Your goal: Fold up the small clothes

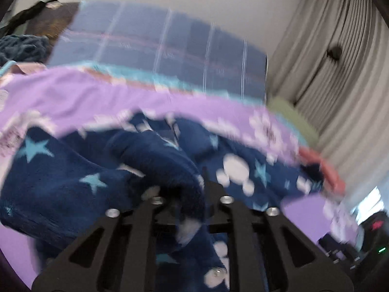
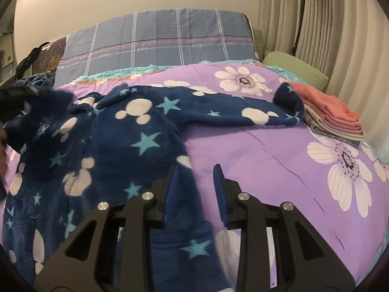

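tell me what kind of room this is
Most likely a bedroom: a bed under a purple floral cover, a plaid pillow at its head, and curtains beside it.

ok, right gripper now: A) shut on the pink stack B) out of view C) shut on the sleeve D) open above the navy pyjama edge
D: the right gripper has its fingers spread apart with a clear gap, over the edge of the navy star pyjama on the purple bedspread; nothing is between them.
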